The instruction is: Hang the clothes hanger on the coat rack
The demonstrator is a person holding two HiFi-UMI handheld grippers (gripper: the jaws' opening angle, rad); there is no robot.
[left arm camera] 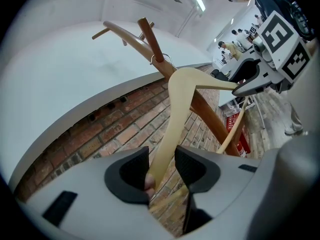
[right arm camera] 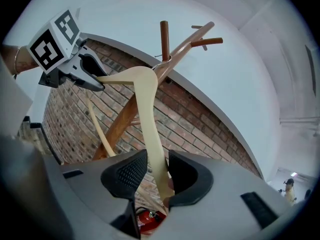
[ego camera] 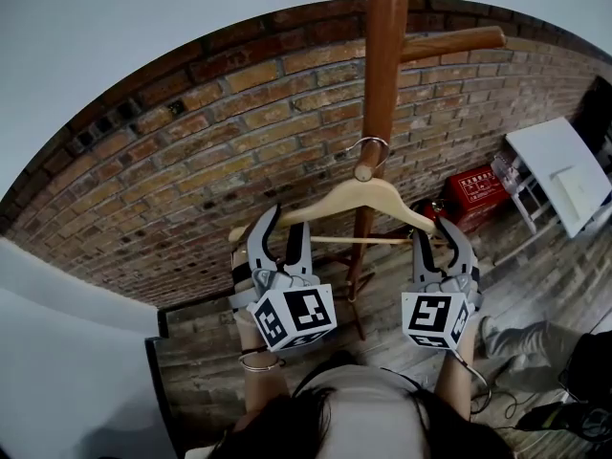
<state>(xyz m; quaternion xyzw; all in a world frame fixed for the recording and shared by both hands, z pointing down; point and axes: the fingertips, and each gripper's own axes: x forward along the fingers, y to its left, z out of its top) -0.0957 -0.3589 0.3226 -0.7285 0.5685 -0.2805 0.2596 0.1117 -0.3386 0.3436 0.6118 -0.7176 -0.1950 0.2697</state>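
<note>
A pale wooden hanger [ego camera: 356, 199] hangs by its metal hook [ego camera: 371, 144] over a peg of the brown wooden coat rack [ego camera: 384, 55], in front of a brick wall. My left gripper [ego camera: 279, 229] is open around the hanger's left end; in the left gripper view the arm [left arm camera: 180, 94] lies against one pad with a gap to the other. My right gripper [ego camera: 442, 242] stands around the right end. In the right gripper view the arm [right arm camera: 145, 94] runs between the pads with a thin gap on one side. Both grippers point almost level.
The low brick wall [ego camera: 191, 161] runs behind the rack. A red box [ego camera: 475, 194] and a white table [ego camera: 564, 175] stand at the right. A grey cloth [ego camera: 521, 342] and cables lie on the wooden floor at lower right.
</note>
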